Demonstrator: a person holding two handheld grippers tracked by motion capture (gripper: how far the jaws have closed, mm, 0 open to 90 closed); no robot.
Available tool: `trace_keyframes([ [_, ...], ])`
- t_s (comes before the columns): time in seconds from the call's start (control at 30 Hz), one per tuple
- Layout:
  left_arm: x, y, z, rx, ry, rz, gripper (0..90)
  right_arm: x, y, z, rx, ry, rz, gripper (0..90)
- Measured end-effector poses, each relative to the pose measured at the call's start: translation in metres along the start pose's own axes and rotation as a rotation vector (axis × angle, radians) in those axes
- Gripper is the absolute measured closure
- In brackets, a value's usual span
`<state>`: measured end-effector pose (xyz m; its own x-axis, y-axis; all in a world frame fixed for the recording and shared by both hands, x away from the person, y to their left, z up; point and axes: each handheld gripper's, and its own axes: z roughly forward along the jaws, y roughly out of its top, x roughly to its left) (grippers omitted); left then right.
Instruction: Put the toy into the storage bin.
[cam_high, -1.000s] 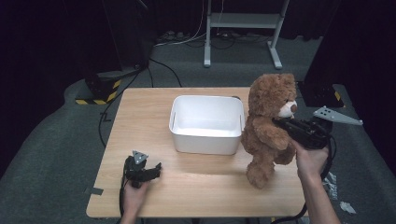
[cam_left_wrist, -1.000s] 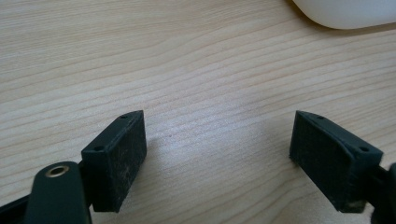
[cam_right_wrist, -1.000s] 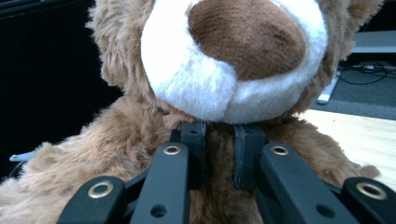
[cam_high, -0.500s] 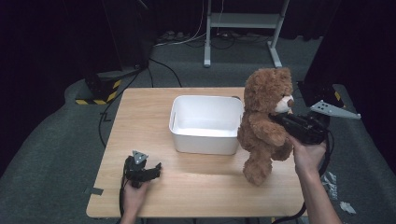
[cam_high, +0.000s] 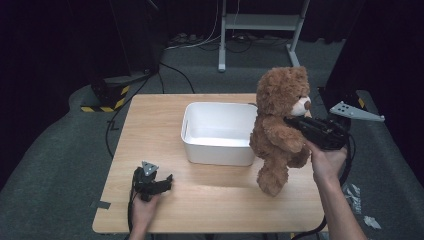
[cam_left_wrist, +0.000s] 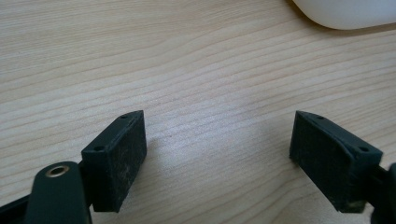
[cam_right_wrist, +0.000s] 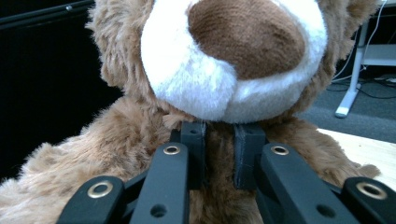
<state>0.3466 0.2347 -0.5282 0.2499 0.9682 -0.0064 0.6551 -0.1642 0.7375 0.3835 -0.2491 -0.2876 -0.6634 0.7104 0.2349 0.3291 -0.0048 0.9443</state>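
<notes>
The right tool (cam_high: 295, 122) grips the teddy bear (cam_high: 277, 127) at its neck, lifted off the counter (cam_high: 150, 125); the left tool (cam_high: 162, 181) rests open. Next, I think, the bear must go left, over the white bin (cam_high: 220, 131).

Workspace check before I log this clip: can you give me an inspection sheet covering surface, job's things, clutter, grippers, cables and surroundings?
Surface: light wooden table, bare wood around the things.
Job's things: brown teddy bear held upright at the right side, beside the white bin; the bin looks empty.
Clutter: nothing seen on the table; scraps on the floor at lower right.
Grippers: right gripper shut on the bear's fur just under its muzzle; left gripper open over bare wood near the front left.
Cables: black cable running over the floor left of the table.
Surroundings: dark room, grey carpet, white metal stand behind.
</notes>
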Motion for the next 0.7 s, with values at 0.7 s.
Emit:
trace_keyframes([
  [0.7, 0.0, 0.0, 0.0, 0.0, 0.0, 0.0, 18.7, 0.009, 0.009, 0.016, 0.008, 0.037, -0.013, 78.1],
])
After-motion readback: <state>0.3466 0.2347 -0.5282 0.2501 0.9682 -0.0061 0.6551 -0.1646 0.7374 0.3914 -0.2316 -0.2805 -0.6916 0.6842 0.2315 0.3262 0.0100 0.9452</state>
